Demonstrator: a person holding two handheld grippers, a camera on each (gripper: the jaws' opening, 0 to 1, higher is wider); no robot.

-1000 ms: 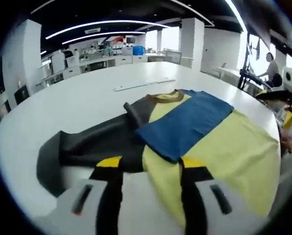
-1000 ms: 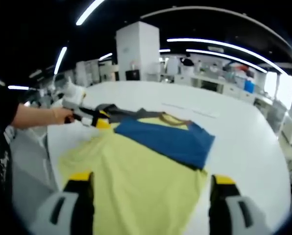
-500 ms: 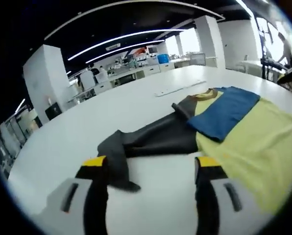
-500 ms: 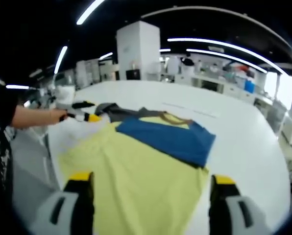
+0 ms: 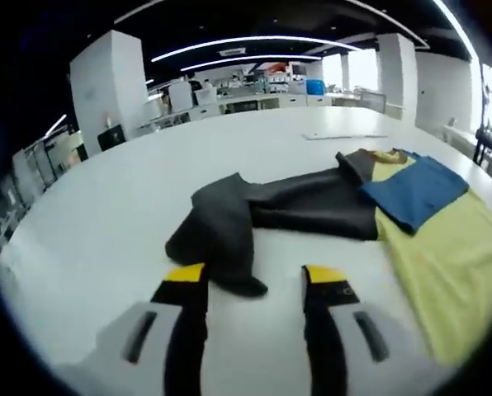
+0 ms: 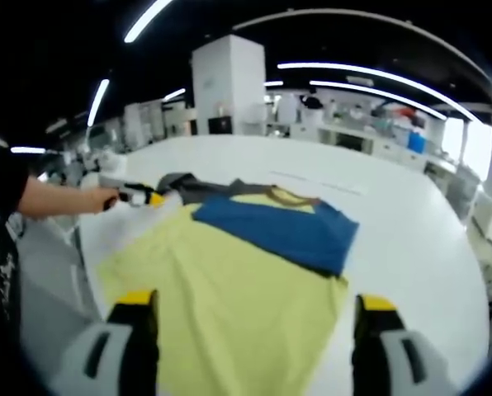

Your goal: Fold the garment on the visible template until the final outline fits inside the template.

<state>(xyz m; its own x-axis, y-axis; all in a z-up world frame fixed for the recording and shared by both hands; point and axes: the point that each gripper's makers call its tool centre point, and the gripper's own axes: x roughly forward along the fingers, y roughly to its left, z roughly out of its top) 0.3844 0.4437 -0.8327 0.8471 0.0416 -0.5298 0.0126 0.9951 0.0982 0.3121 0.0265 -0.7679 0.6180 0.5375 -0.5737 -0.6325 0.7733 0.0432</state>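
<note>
With both my tongs, left (image 5: 254, 285) and right (image 6: 250, 309), spread empty, the shirt (image 6: 229, 280) lies flat on the white table (image 5: 106, 206); a sloppy pinch on its dark sleeve (image 5: 221, 235) could bunch the fold.

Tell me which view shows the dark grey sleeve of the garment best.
The left gripper view: the dark grey sleeve lies spread across the white table. The right gripper view shows just a foreshortened dark strip beyond the yellow body.

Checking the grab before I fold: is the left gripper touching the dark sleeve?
Apart. In the left gripper view the open left gripper shows bare white table between its jaws, and the dark sleeve ends just ahead of the left jaw.
</note>
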